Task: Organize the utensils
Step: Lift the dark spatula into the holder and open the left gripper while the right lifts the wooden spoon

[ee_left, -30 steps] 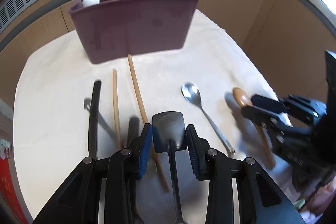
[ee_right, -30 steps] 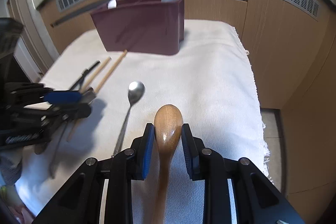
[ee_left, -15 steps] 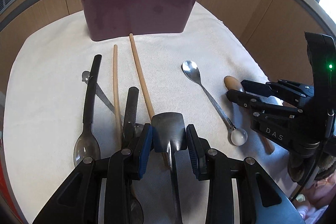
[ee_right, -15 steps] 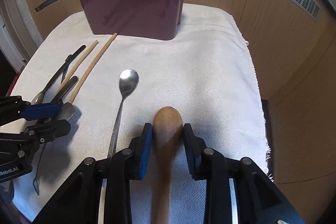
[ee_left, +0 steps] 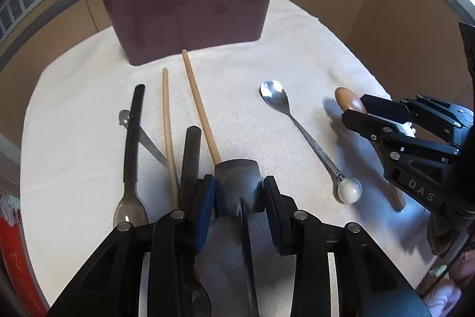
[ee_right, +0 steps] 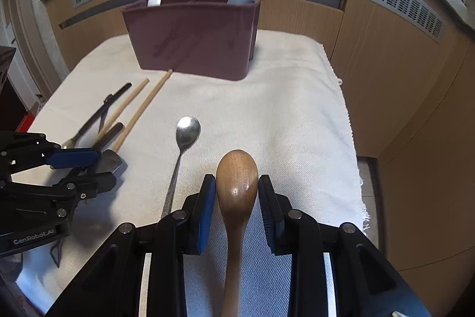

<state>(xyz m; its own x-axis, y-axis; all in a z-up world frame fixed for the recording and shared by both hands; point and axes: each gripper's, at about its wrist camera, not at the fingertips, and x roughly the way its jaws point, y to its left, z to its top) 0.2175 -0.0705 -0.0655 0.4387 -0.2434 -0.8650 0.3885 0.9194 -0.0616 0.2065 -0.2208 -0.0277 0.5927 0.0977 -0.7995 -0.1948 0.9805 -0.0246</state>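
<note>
Left wrist view: left claw [ee_left: 239, 195] clamps a small dark metal spatula [ee_left: 237, 183] by its blade, apparently just above the cream cloth-covered bench [ee_left: 297, 49]. Ahead stands the maroon plastic utensil caddy [ee_left: 190, 14].

Right wrist view: right claw [ee_right: 236, 195] grips a brown wooden spoon [ee_right: 236, 177] at its bowl, beside a steel spoon [ee_right: 188, 132].

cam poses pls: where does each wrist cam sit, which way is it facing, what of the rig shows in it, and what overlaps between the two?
Left wrist: sits behind the left gripper, angled down toward the maroon caddy; own fingers clamp a dark metal spatula; right gripper at right.
Right wrist: sits behind the right gripper, same heading; own fingers clamp a wooden spoon; left gripper at left.
Shared: caddy, metal spoon, chopsticks, white cloth, each other's gripper.
</note>
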